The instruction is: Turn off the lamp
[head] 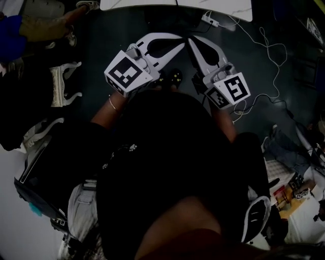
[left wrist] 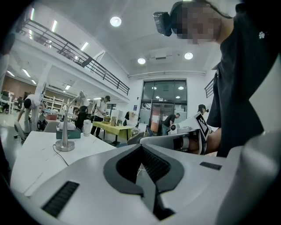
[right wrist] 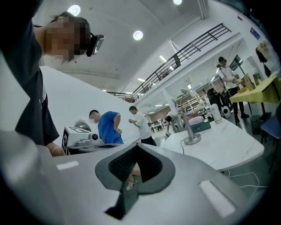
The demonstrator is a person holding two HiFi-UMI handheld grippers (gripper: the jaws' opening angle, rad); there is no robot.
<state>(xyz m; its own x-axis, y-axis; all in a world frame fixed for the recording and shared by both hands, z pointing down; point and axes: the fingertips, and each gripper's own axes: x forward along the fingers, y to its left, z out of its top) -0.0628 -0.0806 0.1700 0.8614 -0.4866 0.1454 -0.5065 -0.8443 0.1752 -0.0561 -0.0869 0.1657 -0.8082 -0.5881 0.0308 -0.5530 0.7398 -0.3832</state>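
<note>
Two grippers are clenched on nothing. In the left gripper view the left gripper [left wrist: 141, 149] has its jaws pressed together with only air in the dark hollow behind them, and the right gripper view shows the right gripper [right wrist: 136, 147] closed the same way. From the head view both are held in front of the person's dark torso over a dark floor, tips converging at twelve o'clock just short of the white table [head: 223, 9]. The desk lamp [left wrist: 66, 132] stands on that table well apart from either gripper, at ten o'clock of the left jaws and at two o'clock of the right ones, with its round metal base flat on the top and a thin cable [left wrist: 59, 156] trailing from it. A teal box [left wrist: 75, 133] sits just behind the base.
</note>
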